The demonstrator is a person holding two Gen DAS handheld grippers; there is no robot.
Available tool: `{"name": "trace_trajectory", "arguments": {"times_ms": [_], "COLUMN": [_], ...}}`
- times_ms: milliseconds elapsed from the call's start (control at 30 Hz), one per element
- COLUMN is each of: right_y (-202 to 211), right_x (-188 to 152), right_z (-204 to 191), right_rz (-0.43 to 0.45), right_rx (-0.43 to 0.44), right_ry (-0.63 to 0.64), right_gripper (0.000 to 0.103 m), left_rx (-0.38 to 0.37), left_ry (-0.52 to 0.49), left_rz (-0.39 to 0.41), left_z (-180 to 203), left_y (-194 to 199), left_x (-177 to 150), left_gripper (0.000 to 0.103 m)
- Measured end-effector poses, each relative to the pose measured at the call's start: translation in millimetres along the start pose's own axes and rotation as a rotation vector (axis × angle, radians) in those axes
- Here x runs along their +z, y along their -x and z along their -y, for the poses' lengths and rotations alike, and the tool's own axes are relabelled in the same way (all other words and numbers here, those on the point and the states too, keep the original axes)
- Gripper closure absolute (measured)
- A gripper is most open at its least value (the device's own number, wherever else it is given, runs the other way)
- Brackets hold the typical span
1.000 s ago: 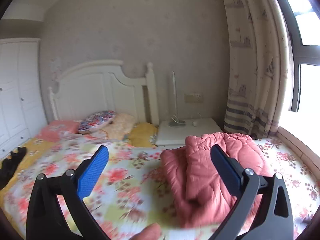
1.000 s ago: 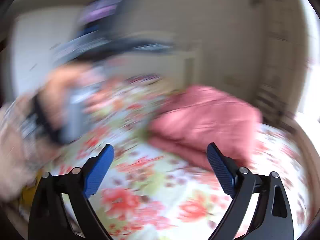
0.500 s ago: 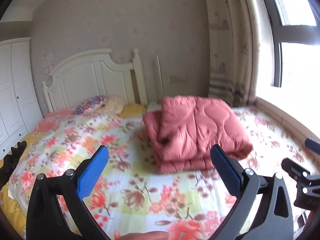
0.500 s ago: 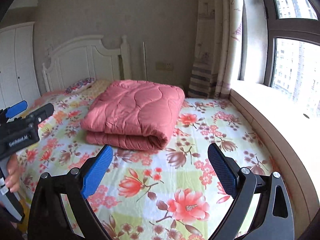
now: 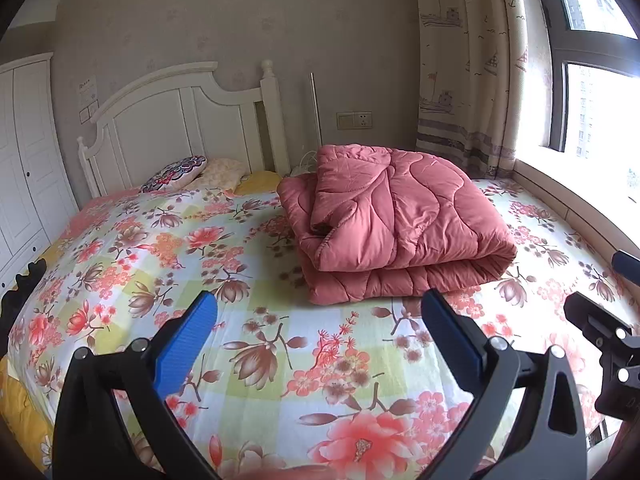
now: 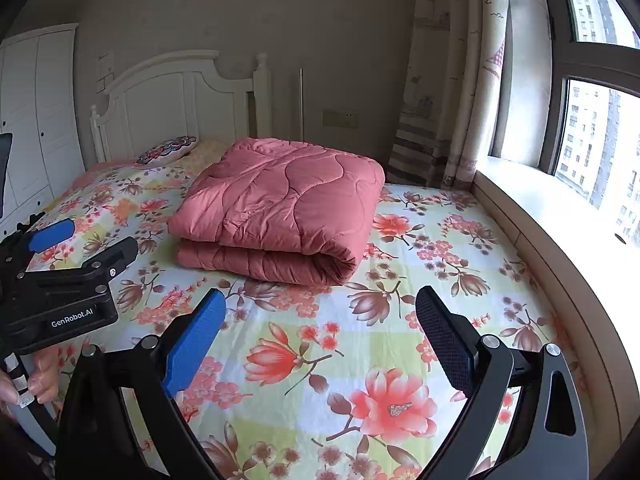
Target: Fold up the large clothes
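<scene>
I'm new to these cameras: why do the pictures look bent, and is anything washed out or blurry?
Left wrist view: sharp, fisheye-bowed headboard, window blown out white. Right wrist view: equally sharp, curved windowsill glaring, quilt evenly daylit.

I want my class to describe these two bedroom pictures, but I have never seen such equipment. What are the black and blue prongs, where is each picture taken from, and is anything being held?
There is no robot. A person holds one two-finger tool in each hand, each carrying a wide-angle camera that looks along its fingers.

One picture comes from the left hand-held gripper, the other from the right hand-held gripper. The blue prongs are their finger pads. Each camera also catches the other tool at its edge.

On the bed, with its flowered sheet, lies a pink quilt, already folded into a thick bundle. Pillows sit by the white headboard.

Both grippers are open and hold nothing; they hover short of the quilt.
</scene>
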State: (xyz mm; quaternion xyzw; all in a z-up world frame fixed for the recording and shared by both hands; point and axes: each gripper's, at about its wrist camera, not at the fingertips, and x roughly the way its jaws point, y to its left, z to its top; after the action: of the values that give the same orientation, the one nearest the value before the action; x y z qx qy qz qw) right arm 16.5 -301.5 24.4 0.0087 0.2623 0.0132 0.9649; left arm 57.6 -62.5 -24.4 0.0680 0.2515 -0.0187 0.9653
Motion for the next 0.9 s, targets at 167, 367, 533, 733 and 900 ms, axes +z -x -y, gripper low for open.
{"name": "trace_trajectory", "arguments": {"times_ms": [167, 367, 533, 733, 900], "right_y": [0.2, 0.1, -0.1, -0.7, -0.9], "right_x": [-0.2, -0.2, -0.4, -1.5, -1.6], "right_z": [-2.8, -4.7, -4.0, -4.6, -5.3], "right_rz": [-0.004, -0.004, -0.005, -0.006, -0.009], "right_rx": [0.007, 0.016, 0.022, 0.03, 0.037], "right_ry": [0.005, 0.005, 0.0, -0.004, -0.008], "right_gripper": [0.011, 0.011, 0.011, 0.011, 0.011], "left_rx": [0.0, 0.0, -0.001, 0.0, 0.0], "left_ry": [-0.001, -0.003, -0.004, -0.005, -0.004], "left_rz": [-0.001, -0.005, -0.004, -0.005, -0.005], "left_z": [-0.4, 1.5, 1.6, 1.7, 1.4], "left_y": [0.5, 0.3, 0.5, 0.3, 0.5], "left_x": [-0.6, -1.6, -2.3, -2.7, -2.7], "left_gripper": [0.002, 0.002, 0.002, 0.002, 0.002]}}
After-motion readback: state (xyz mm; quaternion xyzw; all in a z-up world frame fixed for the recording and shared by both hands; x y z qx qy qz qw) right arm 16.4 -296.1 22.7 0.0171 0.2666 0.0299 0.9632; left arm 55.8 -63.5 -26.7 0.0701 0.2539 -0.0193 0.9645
